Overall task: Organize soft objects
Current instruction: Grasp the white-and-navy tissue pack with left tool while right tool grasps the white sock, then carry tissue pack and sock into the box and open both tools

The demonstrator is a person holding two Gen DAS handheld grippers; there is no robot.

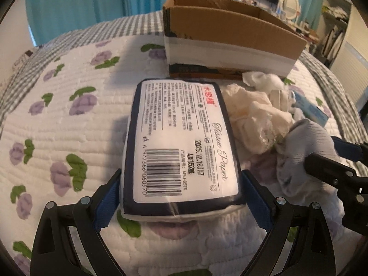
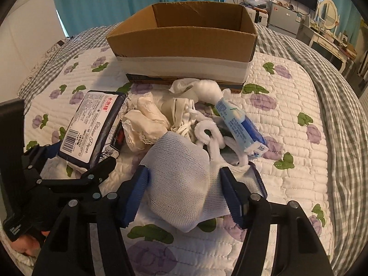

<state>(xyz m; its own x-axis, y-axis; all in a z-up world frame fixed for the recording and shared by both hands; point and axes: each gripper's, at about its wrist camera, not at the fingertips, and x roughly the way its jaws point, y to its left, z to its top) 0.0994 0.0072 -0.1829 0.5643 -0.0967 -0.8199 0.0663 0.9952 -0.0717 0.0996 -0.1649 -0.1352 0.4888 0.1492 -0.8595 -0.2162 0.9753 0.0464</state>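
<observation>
The flowered quilt [image 2: 287, 105] covers the bed under everything, and on it stands the open cardboard box [image 2: 184, 43], which I take as my landmark. On the near side of the box, spread across the quilt, lies the heap of soft things: cream lace-edged cloths [image 2: 147, 124], a white cotton wad [image 2: 208, 89] touching the box's foot, and a blue-and-white tube-shaped pack [image 2: 239, 126] slanting away from the box toward my right. Nearer to me than the box and to the left of the heap, my left gripper [image 1: 181, 195] is clamped on the tissue paper pack [image 1: 181, 142], its blue pads pressing both long sides (the label with the barcode faces up); the pack's far end points at the box, and I cannot tell whether it touches the quilt. Nearest to me on the box's near side, just at the edge of the heap, my right gripper [image 2: 184, 191] squeezes a bundled white knit glove [image 2: 181, 179] between its fingers, the bundle bulging up between the pads.
</observation>
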